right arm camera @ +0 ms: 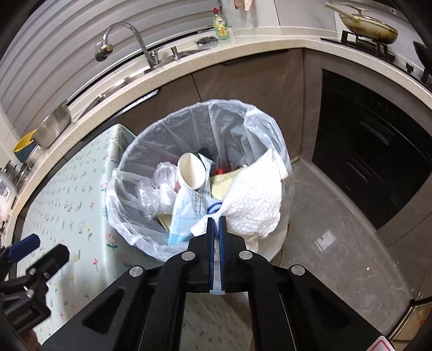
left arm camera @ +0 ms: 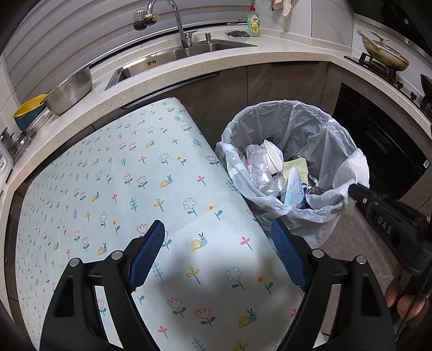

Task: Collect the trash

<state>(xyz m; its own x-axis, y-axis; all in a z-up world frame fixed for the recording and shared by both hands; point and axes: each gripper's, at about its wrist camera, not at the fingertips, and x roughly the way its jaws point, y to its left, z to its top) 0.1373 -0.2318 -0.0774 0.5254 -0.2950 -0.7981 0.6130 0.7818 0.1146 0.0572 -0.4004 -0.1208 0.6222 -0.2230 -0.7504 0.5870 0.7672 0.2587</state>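
A trash bin lined with a clear plastic bag (left arm camera: 318, 127) (right arm camera: 189, 118) stands on the floor beside a table with a flowered cloth (left arm camera: 129, 189). Inside lie a paper cup (right arm camera: 190, 171), crumpled plastic and wrappers. My right gripper (right arm camera: 216, 220) is shut on a white paper towel (right arm camera: 256, 199) and holds it over the bin's near rim; the towel also shows in the left wrist view (left arm camera: 353, 172), with the right gripper (left arm camera: 353, 190) at the bin's right rim. My left gripper (left arm camera: 217, 235) is open and empty above the table's right edge.
A kitchen counter (left arm camera: 243, 58) with a sink (left arm camera: 167, 58), a tap and a green soap bottle (left arm camera: 253, 23) runs behind. A steel colander (left arm camera: 70, 91) and a yellow bowl sit at left. A pan (left arm camera: 386, 52) sits on the hob; a dark oven (right arm camera: 372, 156) is at right.
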